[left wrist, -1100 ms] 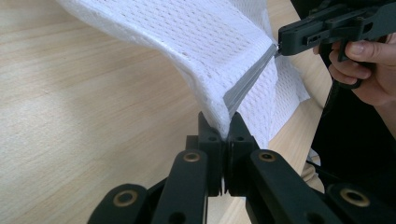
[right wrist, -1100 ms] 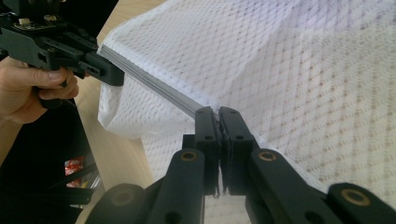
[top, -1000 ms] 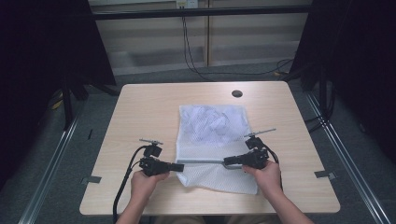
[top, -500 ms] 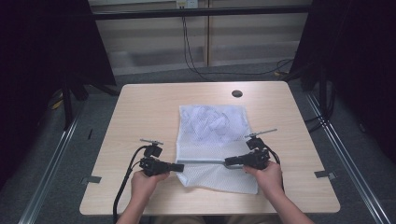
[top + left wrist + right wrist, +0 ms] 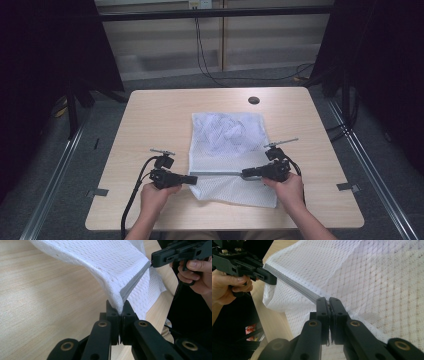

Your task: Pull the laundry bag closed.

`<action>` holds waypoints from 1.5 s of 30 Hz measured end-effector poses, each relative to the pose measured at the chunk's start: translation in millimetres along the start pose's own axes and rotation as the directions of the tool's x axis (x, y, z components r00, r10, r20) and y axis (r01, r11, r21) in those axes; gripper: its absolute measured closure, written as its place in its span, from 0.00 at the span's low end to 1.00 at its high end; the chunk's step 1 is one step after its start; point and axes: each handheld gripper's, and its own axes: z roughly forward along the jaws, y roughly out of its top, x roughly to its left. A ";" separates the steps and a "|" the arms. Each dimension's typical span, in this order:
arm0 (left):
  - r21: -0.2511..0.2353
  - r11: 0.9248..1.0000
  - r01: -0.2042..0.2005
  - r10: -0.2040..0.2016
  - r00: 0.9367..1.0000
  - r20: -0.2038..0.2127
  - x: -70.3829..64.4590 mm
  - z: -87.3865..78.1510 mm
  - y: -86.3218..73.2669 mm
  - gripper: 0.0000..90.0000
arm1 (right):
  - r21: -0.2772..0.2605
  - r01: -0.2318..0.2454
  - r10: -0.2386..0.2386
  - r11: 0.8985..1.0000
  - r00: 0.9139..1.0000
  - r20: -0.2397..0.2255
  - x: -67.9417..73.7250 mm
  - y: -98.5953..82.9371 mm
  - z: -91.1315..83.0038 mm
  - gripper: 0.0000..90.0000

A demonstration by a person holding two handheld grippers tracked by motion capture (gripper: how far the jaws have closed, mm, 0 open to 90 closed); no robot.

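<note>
Both grippers pinch the grey band of a white mesh bag (image 5: 231,150) on the wooden table (image 5: 150,115). The left gripper (image 5: 196,179) has its jaws pressed together on the band's left end; in the left gripper view the mesh rises straight out of the closed jaws (image 5: 122,307). The right gripper (image 5: 244,173) clamps the band's right end likewise (image 5: 329,300). Against the frames from a second and half a second ago, almost nothing changes: the hands sit in the same places near the table's front edge, the band (image 5: 218,173) stays stretched in a straight line between the jaws, and the bag's far part, with crumpled white contents (image 5: 225,132) inside, lies flat as before. The near flap (image 5: 235,192) hangs below the band onto the table. Judgement: this is a hold, not a move; the band is gripped and taut, so the fold or lift of this edge is set up but not begun. Slack mesh could slip if the pull becomes uneven.
</note>
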 end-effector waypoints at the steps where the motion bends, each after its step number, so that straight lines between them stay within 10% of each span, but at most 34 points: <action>1: 0.002 1.000 -0.009 0.009 1.000 -0.008 0.7 -0.5 0.2 0.98 | 0.000 0.000 0.000 1.000 1.000 -0.001 -0.1 0.0 0.0 0.96; 45: -0.011 1.000 0.002 -0.002 1.000 -0.002 0.8 -3.0 -0.4 0.98 | -0.009 -0.016 0.016 1.000 1.000 0.023 -11.4 -5.1 -18.9 0.96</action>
